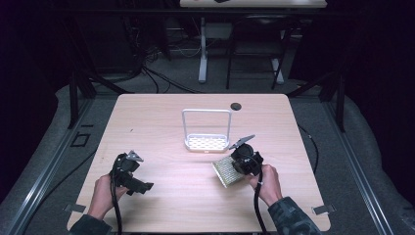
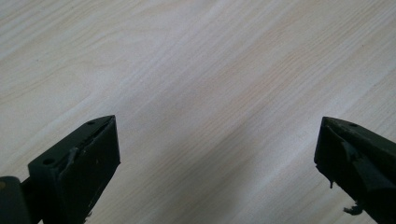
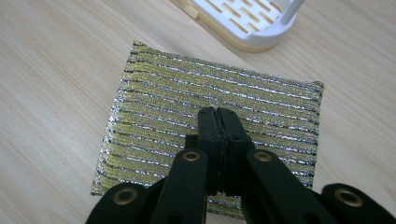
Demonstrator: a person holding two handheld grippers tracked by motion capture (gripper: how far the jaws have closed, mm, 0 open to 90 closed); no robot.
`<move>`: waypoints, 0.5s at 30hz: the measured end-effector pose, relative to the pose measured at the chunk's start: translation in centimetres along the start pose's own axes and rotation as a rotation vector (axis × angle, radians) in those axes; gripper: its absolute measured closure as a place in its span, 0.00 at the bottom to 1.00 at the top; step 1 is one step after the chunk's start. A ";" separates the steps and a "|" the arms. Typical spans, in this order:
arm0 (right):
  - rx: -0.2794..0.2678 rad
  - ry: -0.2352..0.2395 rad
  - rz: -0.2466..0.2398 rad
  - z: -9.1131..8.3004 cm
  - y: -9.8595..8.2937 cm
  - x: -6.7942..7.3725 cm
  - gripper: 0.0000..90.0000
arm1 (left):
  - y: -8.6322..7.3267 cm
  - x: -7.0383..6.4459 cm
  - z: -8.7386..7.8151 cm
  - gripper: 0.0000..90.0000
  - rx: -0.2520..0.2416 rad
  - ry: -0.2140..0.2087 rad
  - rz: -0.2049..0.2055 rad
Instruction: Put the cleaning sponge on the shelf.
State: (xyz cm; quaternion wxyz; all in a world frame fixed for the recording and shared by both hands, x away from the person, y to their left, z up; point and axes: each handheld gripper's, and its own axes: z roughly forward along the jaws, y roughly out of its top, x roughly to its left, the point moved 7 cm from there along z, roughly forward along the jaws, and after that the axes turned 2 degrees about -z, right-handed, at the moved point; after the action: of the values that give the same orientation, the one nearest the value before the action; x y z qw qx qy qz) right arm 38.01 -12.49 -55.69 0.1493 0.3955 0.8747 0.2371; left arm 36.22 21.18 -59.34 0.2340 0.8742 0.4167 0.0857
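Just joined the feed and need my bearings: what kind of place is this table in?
Probably a lab or recording workspace, not a kitchen: a bare wooden table stands on a grey floor with loose cables, dark frame posts at the sides, and another desk behind.

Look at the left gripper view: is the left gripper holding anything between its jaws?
No: the left gripper has its jaws spread wide apart, with bare wooden table between them.
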 end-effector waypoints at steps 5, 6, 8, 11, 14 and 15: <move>-0.009 0.008 -0.002 0.3 0.8 0.4 1.00 | 0.0 0.0 0.0 0.00 -0.001 -0.001 -0.002; -0.010 0.008 -0.002 0.3 0.9 0.4 0.99 | 0.0 0.0 0.0 0.00 -0.001 -0.001 -0.001; -0.009 0.009 -0.003 0.4 1.0 0.4 1.00 | 0.0 0.0 0.0 0.00 -0.001 -0.001 -0.002; -0.012 0.016 0.001 0.7 1.4 0.5 1.00 | 0.0 0.0 0.0 0.00 0.001 -0.004 0.002; -0.022 0.026 0.013 0.9 1.9 0.7 1.00 | 0.0 0.0 0.0 0.00 0.001 -0.004 0.001; -0.030 0.031 0.017 1.0 2.3 0.8 1.00 | 0.0 0.0 0.0 0.00 0.002 -0.004 0.002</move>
State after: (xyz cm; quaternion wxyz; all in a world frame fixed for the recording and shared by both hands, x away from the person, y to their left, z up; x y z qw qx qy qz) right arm 39.32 -10.25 -55.40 0.1397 0.3967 0.8699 0.2576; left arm 36.20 21.19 -59.34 0.2340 0.8749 0.4157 0.0837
